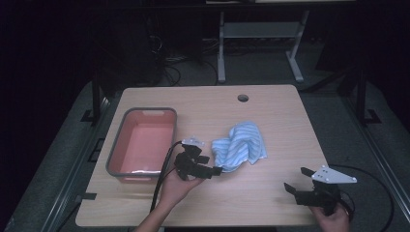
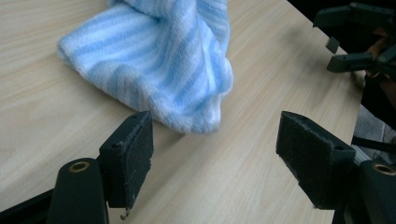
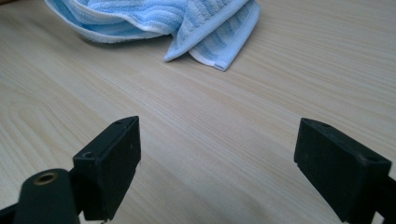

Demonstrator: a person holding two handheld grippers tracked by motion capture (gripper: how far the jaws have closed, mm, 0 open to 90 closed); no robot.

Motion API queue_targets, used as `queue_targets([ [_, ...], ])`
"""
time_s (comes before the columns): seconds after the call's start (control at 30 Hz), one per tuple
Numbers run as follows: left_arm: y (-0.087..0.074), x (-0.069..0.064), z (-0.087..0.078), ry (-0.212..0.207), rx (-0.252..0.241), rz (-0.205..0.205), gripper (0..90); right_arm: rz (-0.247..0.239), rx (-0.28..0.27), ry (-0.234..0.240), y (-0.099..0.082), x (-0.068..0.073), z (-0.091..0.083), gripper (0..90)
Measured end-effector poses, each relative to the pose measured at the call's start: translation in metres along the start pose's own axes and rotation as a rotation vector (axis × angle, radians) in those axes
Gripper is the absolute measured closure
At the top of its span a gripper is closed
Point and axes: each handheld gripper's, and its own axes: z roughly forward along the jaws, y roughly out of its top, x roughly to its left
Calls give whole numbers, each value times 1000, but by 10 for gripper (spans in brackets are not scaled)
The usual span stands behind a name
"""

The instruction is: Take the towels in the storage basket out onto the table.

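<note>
High view pictures show a blue and white striped towel (image 1: 241, 146) lying crumpled near the middle of a light wooden table (image 1: 270, 108). A grey tub (image 1: 141, 144) with a pink inside is seen on the table to the left of the towel, well apart from it. The left gripper (image 1: 209, 164) is held in a hand (image 1: 176, 186) between the tub and the towel, and its tips are just beside the towel's near left corner. The right gripper (image 1: 298, 179) is held to the right of the towel and nearer the table's front edge, well apart from the towel. In the left gripper view, the black fingers (image 2: 128, 156) are seen spread wide, with bare table between them, and the towel's (image 2: 159, 60) rounded fold lies just past the tips. It cannot be told if the fold is touched by the left finger. Nothing is held. The right gripper (image 2: 348, 42) is seen far off at the top right of that view. In the right gripper view, the fingers (image 3: 112, 163) are also spread wide over bare table (image 3: 210, 140), and nothing is held. The towel (image 3: 159, 23) is seen far ahead of them, with one folded corner pointing back at the fingers.
</note>
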Motion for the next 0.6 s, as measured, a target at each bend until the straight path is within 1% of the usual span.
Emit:
queue_targets([
  [0.13, -6, -2, -1, -3, 9, 7, 271, -2, 2, -3, 0, 0, 0, 143],
  [0.27, -11, -5, -3, 12, 11, 19, 271, -6, 5, -4, 0, 0, 0, 143],
  [0.33, -14, -6, -4, 5, 6, 13, 272, -5, 5, -4, 0, 0, 0, 142],
  [0.53, -23, -9, -6, 5, 10, 28, 272, -6, 6, -5, 0, 1, 0, 143],
  [0.6, -25, -10, -7, 5, 7, 25, 273, -5, 6, -5, 0, 1, 0, 143],
])
